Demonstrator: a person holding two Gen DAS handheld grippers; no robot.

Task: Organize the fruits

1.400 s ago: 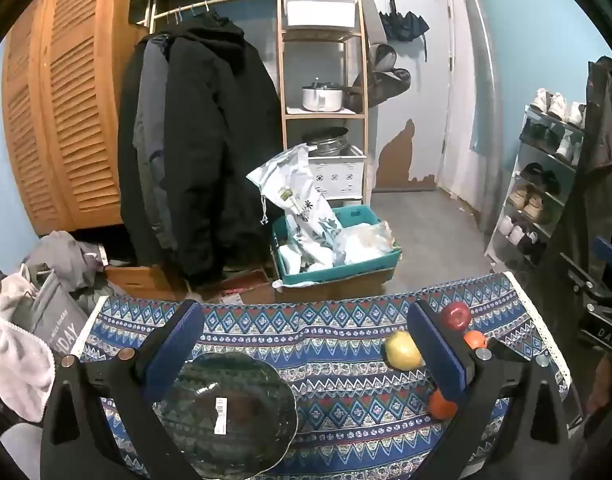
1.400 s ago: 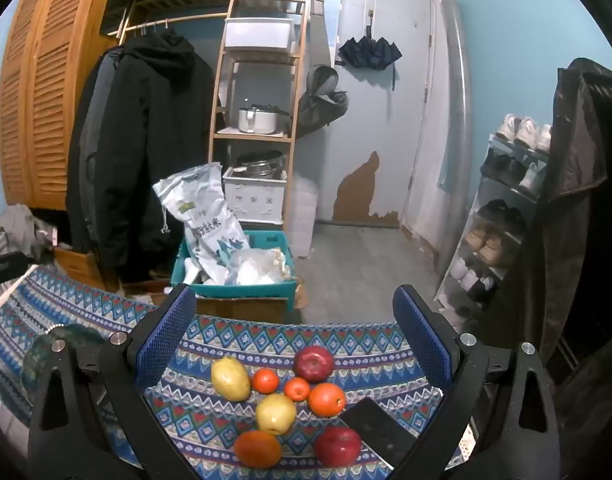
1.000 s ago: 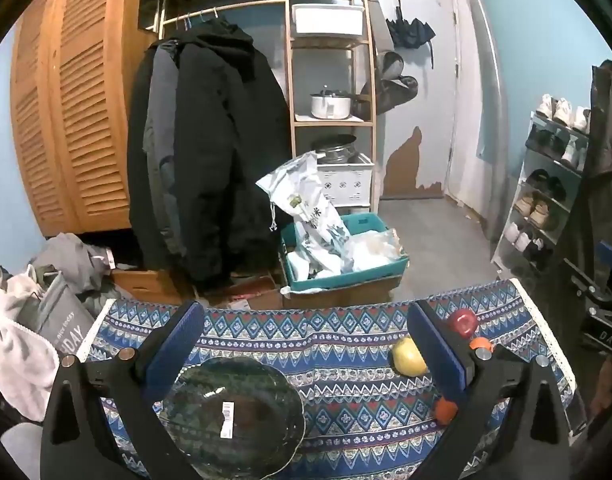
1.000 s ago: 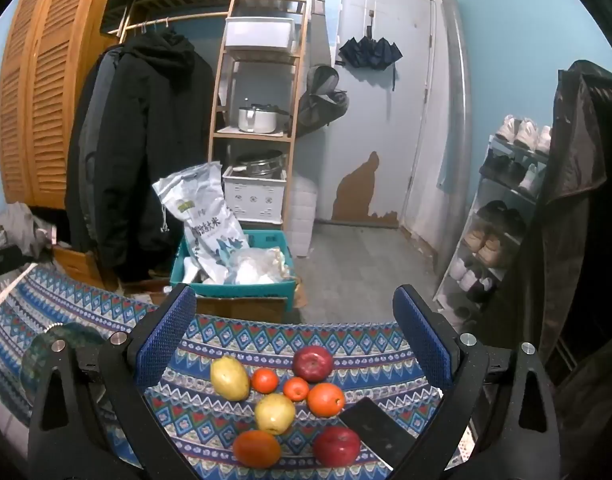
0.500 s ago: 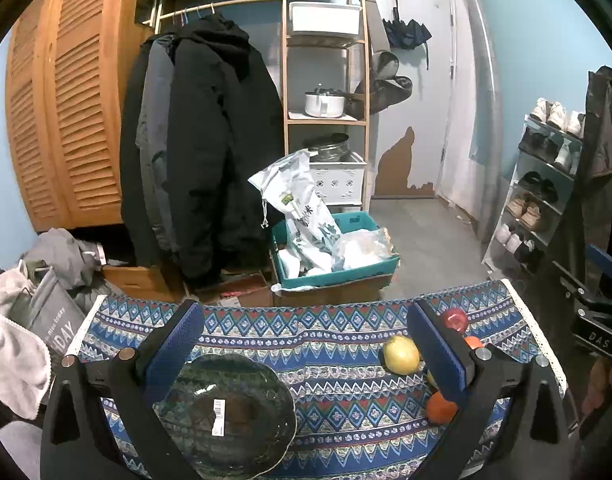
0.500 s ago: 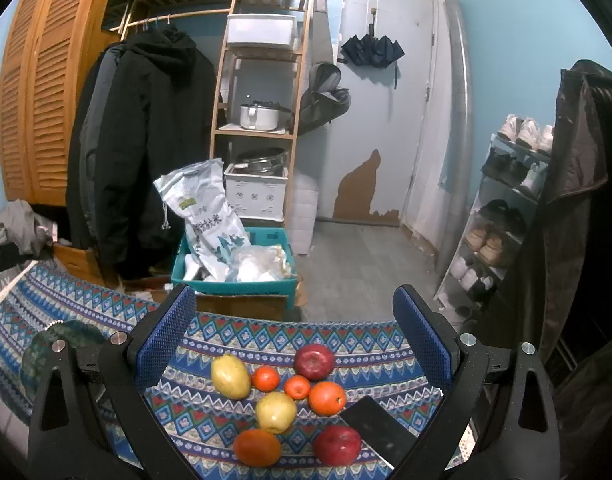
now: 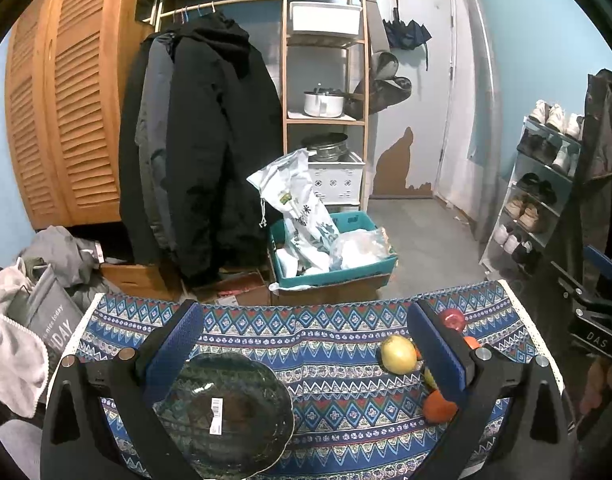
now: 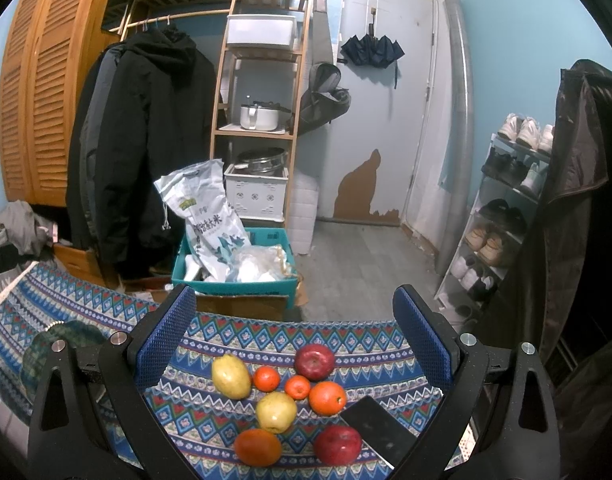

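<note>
Patterned blue cloth (image 8: pixel 345 336) with rows of diamond and zigzag bands covers the work surface across the lower part of both views. Behind it, at frame centre, a teal crate (image 8: pixel 242 280) holding a white printed sack (image 8: pixel 206 216) sits on the grey floor. Upper left: louvred wooden doors (image 7: pixel 66 120) and dark coats (image 7: pixel 202 140) on a rail. Centre: a wooden shelf unit (image 8: pixel 258 80) bearing a white pot (image 8: pixel 260 117). Right: a pale door with a folded umbrella (image 8: pixel 371 51) hung on it, and a shoe rack (image 8: pixel 505 208) at the right edge.

Left gripper (image 7: pixel 304 348): jaws spread wide, holding nothing, framing a dark glass plate (image 7: pixel 226 412) with a barcode label, which lies at lower left of the left wrist view.

Right gripper (image 8: pixel 294 336): jaws spread wide, holding nothing, framing the fruit cluster at lower centre of the right wrist view. The cluster comprises two yellow pears (image 8: pixel 230 376), two red apples (image 8: pixel 314 361), two small tangerines (image 8: pixel 266 379) and two larger oranges (image 8: pixel 327 398), lying close together on the cloth. A black phone (image 8: pixel 375 432) lies flat just right of the lower apple. In the left wrist view the same cluster appears at lower right, partly hidden behind the right-hand finger.
</note>
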